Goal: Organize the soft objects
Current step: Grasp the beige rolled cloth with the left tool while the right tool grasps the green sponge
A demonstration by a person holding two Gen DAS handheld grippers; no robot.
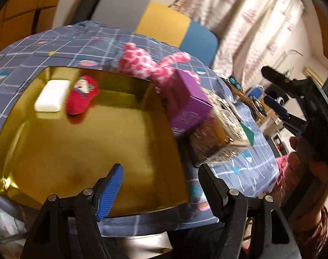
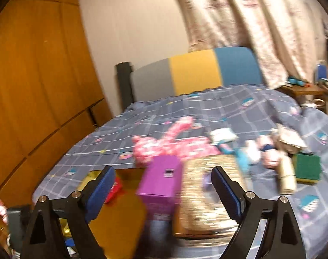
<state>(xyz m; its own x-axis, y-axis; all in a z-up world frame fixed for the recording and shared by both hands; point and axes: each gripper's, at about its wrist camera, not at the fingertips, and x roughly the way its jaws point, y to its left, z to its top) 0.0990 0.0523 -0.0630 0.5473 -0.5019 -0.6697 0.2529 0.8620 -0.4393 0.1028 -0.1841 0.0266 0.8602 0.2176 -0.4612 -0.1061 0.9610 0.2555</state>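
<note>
A gold tray (image 1: 88,146) lies on the bed and holds a white sponge (image 1: 52,96) and a red soft toy (image 1: 83,95) at its far left. A pink spotted plush (image 1: 146,63) lies on the bedspread just past the tray; it also shows in the right wrist view (image 2: 161,144). My left gripper (image 1: 161,172) is open and empty above the tray's near right edge. My right gripper (image 2: 164,174) is open and empty, above the purple box (image 2: 161,181); it also shows at the right of the left wrist view (image 1: 272,86). Both views are blurred.
A purple box (image 1: 187,99) and a glittery gold box (image 1: 215,138) stand right of the tray. A green sponge (image 2: 307,168), a beige roll (image 2: 287,177) and small toys (image 2: 256,151) lie at the right. Wardrobe (image 2: 34,75) at left, headboard (image 2: 196,71) behind.
</note>
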